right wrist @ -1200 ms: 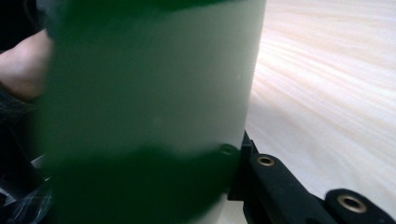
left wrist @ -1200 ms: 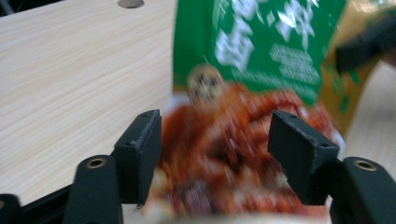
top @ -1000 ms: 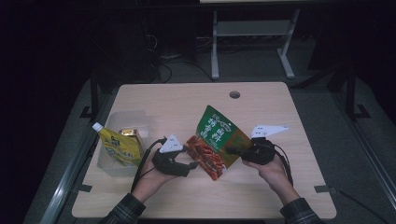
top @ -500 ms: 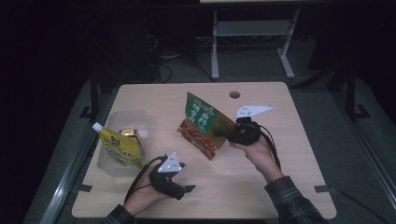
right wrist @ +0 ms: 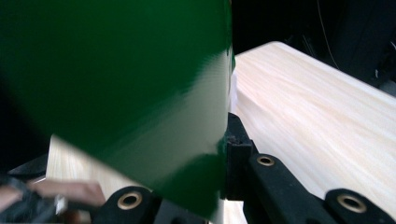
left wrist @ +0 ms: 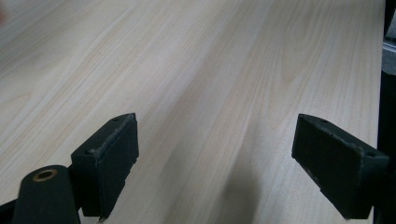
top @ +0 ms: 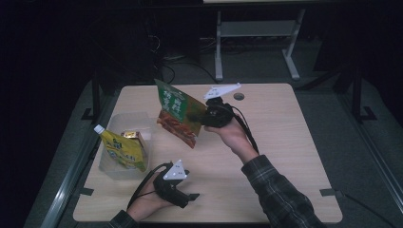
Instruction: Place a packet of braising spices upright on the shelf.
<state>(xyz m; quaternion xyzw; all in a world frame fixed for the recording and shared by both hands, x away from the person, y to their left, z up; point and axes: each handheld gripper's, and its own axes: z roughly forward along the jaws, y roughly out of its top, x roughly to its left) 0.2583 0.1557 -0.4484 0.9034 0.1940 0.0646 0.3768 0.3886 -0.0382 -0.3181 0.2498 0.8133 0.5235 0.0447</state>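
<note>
At the left, the left gripper [top: 186,197] is resting low over the desk [top: 285,142], its fingers [left wrist: 109,158] spread wide with bare wood between them, having just been opening. Farther right, the right gripper [top: 202,117] is pinching the green snack bag [top: 178,114] by its edge, the fingers [right wrist: 238,154] clamping it. The bag is hanging above the desk, extending leftward from those fingers, its long axis tilting down to the right.

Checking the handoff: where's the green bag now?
High view: green bag is held above mid-table by the right gripper, right of the clear bin.
</note>
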